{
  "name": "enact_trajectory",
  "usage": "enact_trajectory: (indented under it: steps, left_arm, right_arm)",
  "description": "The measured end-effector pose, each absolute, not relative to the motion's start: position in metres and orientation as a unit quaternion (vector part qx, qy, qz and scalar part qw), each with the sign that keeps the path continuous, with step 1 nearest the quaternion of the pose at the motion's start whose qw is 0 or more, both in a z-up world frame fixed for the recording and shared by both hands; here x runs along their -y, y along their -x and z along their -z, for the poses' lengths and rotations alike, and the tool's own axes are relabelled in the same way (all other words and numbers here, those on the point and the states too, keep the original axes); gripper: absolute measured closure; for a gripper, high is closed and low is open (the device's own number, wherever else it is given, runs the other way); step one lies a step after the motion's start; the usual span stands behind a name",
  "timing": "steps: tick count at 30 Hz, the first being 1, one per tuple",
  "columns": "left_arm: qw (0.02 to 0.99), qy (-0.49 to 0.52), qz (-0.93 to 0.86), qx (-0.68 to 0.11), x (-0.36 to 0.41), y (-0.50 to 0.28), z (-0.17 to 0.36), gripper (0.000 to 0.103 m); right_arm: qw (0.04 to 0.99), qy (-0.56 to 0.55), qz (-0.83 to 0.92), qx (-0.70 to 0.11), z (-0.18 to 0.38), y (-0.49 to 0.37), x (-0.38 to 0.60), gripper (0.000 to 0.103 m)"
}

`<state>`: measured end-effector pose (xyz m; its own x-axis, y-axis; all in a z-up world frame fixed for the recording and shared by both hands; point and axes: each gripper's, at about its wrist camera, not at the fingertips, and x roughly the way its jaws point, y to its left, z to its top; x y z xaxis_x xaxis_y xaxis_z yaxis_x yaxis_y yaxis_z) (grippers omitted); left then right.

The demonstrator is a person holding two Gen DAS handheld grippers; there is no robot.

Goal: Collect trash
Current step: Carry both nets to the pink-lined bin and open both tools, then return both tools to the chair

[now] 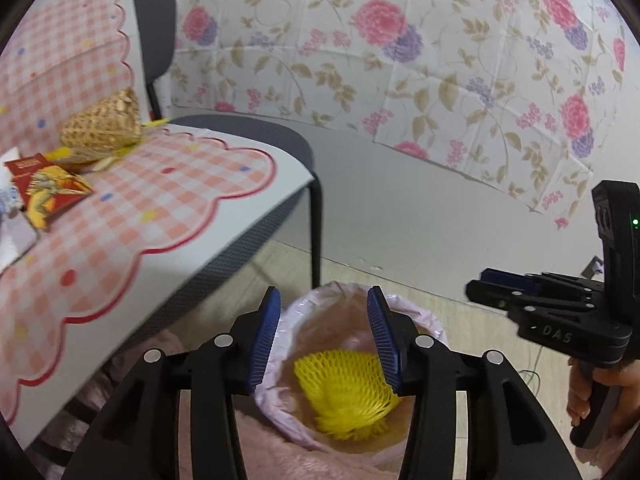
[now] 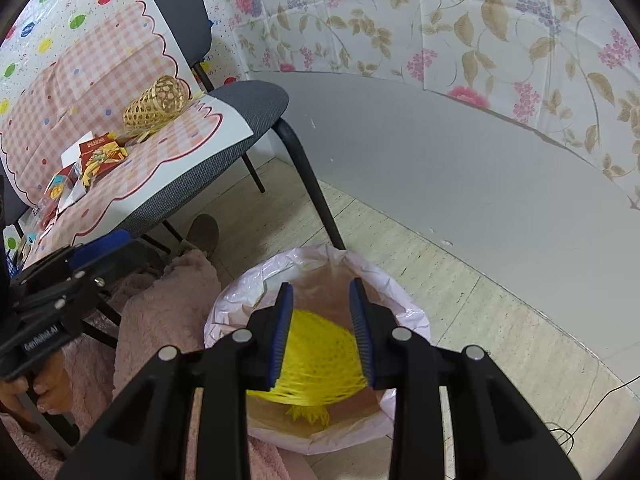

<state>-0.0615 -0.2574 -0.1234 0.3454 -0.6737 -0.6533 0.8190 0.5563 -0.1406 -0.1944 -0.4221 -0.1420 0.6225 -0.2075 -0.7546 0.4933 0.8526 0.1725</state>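
Lying in one bin (image 2: 408, 312), one yellow net (image 2: 316, 360)

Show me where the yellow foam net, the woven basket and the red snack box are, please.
yellow foam net (image 1: 344, 384): left wrist view, middle of its mesh.
woven basket (image 2: 154, 106): right wrist view, its woven side.
red snack box (image 2: 100, 156): right wrist view, its printed top.

Floral wallpaper (image 2: 500, 32) is seen on the walls ahead, above a grey panel (image 2: 440, 168). A grey chair (image 2: 256, 108) is placed ahead-left on the pale tiled floor (image 2: 460, 300).
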Motion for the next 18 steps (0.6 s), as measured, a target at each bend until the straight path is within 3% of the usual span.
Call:
enact_trajectory:
  steps: [9,18]
  left_arm:
    - [0.850,-0.095,0.390,-0.342,0.202,0.046,0.097,0.056]
    - [0.885,-0.089,0.301,-0.345,0.156,0.030,0.067,0.042]
  right_arm:
    - [0.903,-0.145,0.173,-0.365,0.109,0.174,0.394,0.074]
    - [0.930,-0.102,0.112,-0.334,0.067,0.137,0.354,0.065]
